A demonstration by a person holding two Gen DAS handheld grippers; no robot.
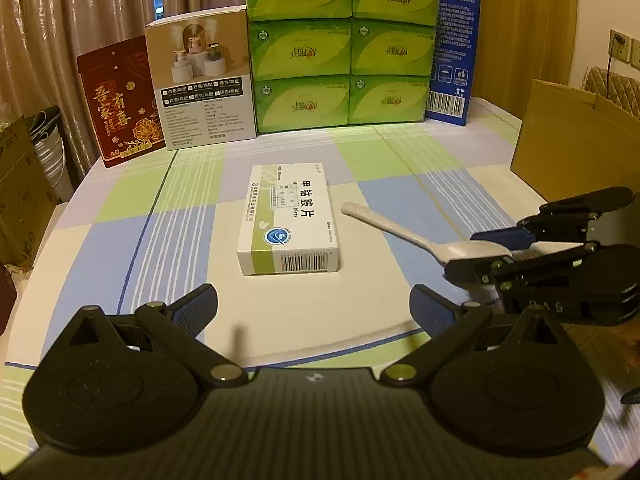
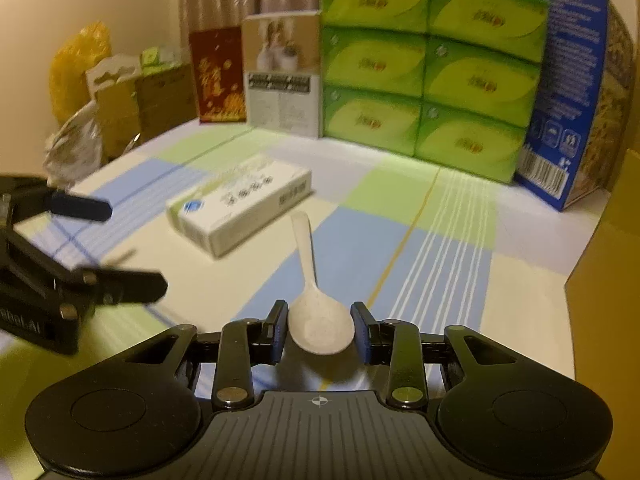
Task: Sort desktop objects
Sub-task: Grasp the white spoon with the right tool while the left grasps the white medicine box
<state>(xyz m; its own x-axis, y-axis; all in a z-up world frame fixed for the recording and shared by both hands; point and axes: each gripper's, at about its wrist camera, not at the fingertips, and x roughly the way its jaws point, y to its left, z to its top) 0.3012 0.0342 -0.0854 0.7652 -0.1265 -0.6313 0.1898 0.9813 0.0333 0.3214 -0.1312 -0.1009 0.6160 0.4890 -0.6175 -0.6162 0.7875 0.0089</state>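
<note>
Smooth white spoon bowl btwn right gripper pads — rectangular cardboard box beside

Ahead of me a stack of green tissue packs is standing between a white box and a blue box, a red packet leaning beside them.

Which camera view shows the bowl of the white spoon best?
The right wrist view: the spoon bowl lies whole between the right gripper fingers. In the left wrist view the handle is clear, but the right gripper covers part of the bowl.
</note>
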